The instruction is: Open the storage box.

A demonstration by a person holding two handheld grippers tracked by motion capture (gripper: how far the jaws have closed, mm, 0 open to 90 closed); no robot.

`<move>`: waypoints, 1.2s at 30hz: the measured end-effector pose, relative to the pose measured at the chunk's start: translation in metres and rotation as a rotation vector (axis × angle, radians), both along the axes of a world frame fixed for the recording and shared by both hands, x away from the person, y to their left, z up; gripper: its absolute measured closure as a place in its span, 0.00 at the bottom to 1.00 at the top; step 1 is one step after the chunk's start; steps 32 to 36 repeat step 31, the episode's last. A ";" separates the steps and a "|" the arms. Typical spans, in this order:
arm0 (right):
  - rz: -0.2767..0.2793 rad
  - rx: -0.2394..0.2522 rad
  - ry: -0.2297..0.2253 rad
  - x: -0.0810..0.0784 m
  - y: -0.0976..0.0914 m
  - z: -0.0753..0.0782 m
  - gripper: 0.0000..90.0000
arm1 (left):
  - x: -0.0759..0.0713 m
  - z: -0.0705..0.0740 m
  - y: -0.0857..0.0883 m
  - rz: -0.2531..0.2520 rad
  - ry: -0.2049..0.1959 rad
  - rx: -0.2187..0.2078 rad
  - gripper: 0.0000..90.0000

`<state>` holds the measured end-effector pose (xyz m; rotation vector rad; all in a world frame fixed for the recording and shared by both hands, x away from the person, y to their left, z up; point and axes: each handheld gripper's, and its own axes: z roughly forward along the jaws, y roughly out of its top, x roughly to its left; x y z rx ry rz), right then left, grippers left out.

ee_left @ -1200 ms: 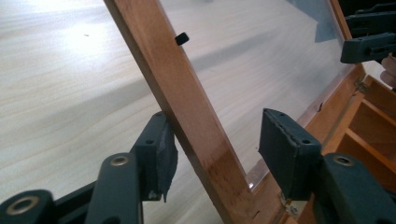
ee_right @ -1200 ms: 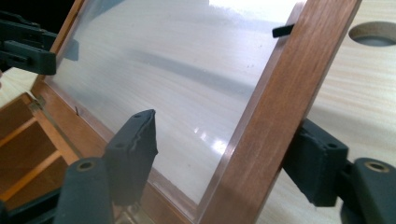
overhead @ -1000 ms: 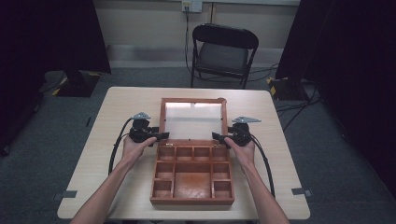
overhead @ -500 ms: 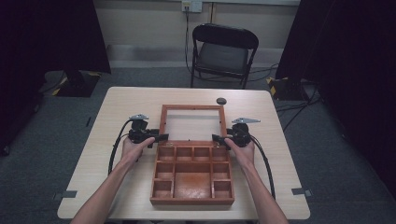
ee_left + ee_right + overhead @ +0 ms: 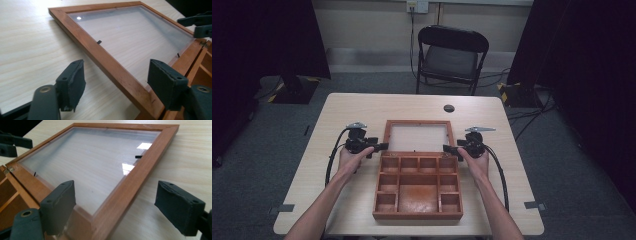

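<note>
Both pairs of jaws stand apart with nothing pinched: on the left gripper (image 5: pixel 113 86) and on the right gripper (image 5: pixel 123 207) the pads have just been opening, and one side rail of the lid (image 5: pixel 417 137) runs between each pair with a gap on either side, so neither pad presses on the wood.

That lid, a wooden frame around a clear pane, lies folded back flat on the table (image 5: pixel 362 107), on the far side of the box (image 5: pixel 418 186) and joined to the box's far edge by hinges. Its long axis runs across the table, parallel to that hinged edge.

Left gripper (image 5: pixel 360 144) sits at the lid's left rail and right gripper (image 5: pixel 468 146) at its right rail, both close to the corners nearest the box, each about equally near. Any coming move looks to turn on those rails: the jaws straddle them from the outer sides, so backing straight outward should clear them.

In the left gripper view the hinge corner is cut off behind the right-hand pad. Whether the pane is glass or plastic I cannot tell. Beyond the lid a small dark round mark (image 5: pixel 449 108) on the table is hard to make out.
</note>
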<state>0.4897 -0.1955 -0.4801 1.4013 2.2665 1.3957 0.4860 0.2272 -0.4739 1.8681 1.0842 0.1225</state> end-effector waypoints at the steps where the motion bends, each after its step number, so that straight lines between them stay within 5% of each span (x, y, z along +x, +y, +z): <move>1: -0.001 -0.008 -0.007 -0.002 -0.002 0.002 0.18 | -0.002 0.002 0.002 0.004 -0.011 0.007 0.32; 7: -0.032 -0.020 -0.049 -0.023 -0.024 0.015 0.16 | -0.018 0.012 0.024 0.041 -0.047 0.083 0.30; 10: -0.055 -0.067 -0.042 -0.038 -0.038 0.017 0.16 | -0.027 0.009 0.036 0.051 -0.042 0.116 0.29; 13: -0.077 -0.062 -0.008 -0.053 -0.055 0.016 0.16 | -0.036 0.004 0.045 0.053 -0.030 0.162 0.26; 20: -0.157 -0.193 0.023 -0.081 -0.086 0.001 0.16 | -0.054 -0.008 0.057 0.040 -0.024 0.240 0.24; 24: -0.183 -0.314 0.022 -0.086 -0.089 -0.011 0.16 | -0.056 -0.018 0.053 0.031 -0.005 0.262 0.20; 26: -0.192 -0.360 0.002 -0.086 -0.086 -0.012 0.16 | -0.061 -0.023 0.051 0.044 -0.069 0.283 0.18; 27: -0.196 -0.381 -0.018 -0.087 -0.085 -0.014 0.15 | -0.063 -0.024 0.048 0.030 -0.097 0.331 0.18; 28: -0.205 -0.378 -0.040 -0.087 -0.084 -0.016 0.12 | -0.064 -0.025 0.045 0.018 -0.119 0.365 0.18; 36: -0.224 -0.360 -0.066 -0.089 -0.085 -0.020 0.09 | -0.065 -0.028 0.044 0.033 -0.129 0.348 0.15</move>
